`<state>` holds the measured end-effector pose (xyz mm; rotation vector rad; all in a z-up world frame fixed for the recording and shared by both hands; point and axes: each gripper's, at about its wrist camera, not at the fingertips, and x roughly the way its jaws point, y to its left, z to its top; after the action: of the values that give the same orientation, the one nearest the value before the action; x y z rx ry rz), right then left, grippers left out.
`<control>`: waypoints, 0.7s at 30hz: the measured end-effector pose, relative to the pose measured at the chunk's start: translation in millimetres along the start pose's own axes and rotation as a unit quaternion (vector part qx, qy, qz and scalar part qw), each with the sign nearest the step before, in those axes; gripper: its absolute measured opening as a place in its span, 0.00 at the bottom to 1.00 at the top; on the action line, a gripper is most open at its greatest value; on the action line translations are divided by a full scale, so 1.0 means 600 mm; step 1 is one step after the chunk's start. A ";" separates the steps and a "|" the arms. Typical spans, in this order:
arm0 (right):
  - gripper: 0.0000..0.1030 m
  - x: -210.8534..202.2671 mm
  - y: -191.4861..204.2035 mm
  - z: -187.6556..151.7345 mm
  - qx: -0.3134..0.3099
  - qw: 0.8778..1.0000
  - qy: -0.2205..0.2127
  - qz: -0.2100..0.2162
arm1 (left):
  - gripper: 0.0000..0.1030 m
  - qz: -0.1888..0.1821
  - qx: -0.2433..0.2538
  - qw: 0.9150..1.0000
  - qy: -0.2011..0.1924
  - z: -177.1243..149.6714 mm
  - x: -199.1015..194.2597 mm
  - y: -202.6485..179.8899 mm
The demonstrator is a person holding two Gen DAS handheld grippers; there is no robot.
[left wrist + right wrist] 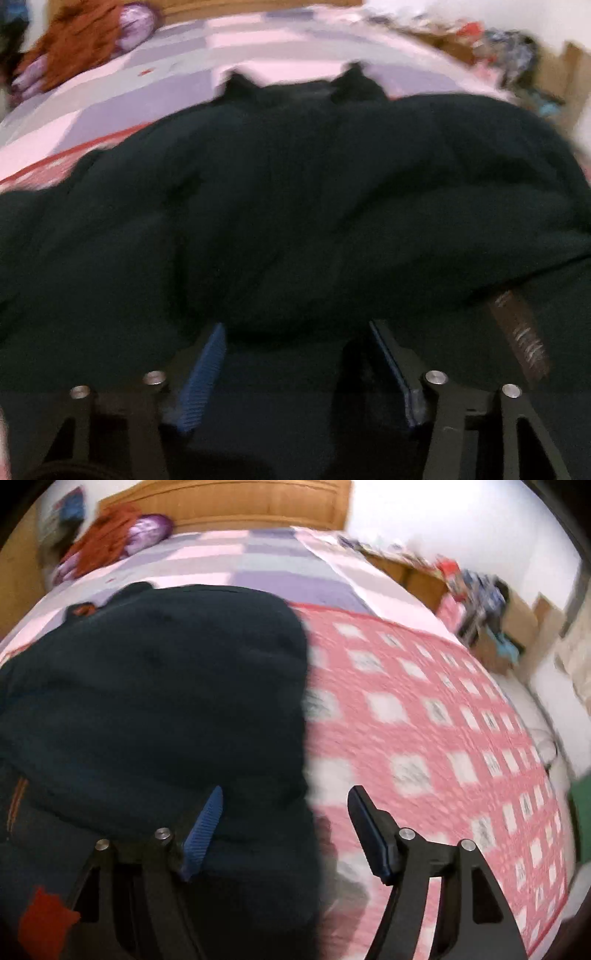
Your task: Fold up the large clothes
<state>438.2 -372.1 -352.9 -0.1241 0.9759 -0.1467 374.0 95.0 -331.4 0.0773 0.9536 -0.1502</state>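
The dark garment (295,206) lies spread on the bed (424,709). I judge it soft, thick and rather heavy, so I should take it at an edge or corner. My left gripper (299,354) stands wide over its near part; my right gripper (286,823), also wide and empty, straddles its right edge.

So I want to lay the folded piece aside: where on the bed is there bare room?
Right of the dark garment, the pink checked quilt lies bare out to the bed's edge. Beyond the garment, the lilac checked sheet is bare up to the headboard, except the orange cloth and purple pillow at its far left corner.
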 end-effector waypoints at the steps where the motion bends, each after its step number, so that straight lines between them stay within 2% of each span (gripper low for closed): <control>1: 0.70 -0.001 -0.012 -0.007 -0.005 0.999 0.006 -0.042 | 0.69 0.011 -0.020 1.000 0.006 -0.013 -0.006 0.017; 2: 0.70 -0.001 -0.031 -0.015 0.009 0.998 0.023 -0.063 | 0.69 0.003 -0.055 0.998 0.006 -0.028 -0.016 0.041; 4: 0.70 -0.027 -0.053 -0.028 0.052 0.997 0.018 -0.050 | 0.69 0.010 -0.101 0.995 0.005 -0.055 -0.033 0.070; 6: 0.69 -0.054 -0.037 -0.037 0.039 0.998 0.002 -0.054 | 0.69 0.033 -0.121 0.992 0.007 -0.089 -0.057 0.091; 10: 0.69 -0.109 0.083 -0.030 -0.034 0.998 -0.046 -0.001 | 0.73 0.078 -0.115 0.990 0.006 -0.137 -0.095 0.100; 14: 0.72 -0.153 0.232 -0.033 -0.094 0.990 -0.074 0.069 | 0.79 0.107 -0.141 0.984 0.011 -0.183 -0.122 0.127; 17: 0.72 -0.167 0.324 -0.029 -0.117 0.985 -0.087 0.091 | 0.79 0.107 -0.179 0.978 0.019 -0.212 -0.134 0.154; 21: 0.72 -0.168 0.433 -0.039 -0.146 0.981 -0.069 0.107 | 0.80 0.101 -0.208 0.973 0.014 -0.249 -0.159 0.184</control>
<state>381.0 -99.4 -328.2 -0.2931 0.8617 0.2011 217.4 232.8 -339.6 -0.2102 0.9830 0.2414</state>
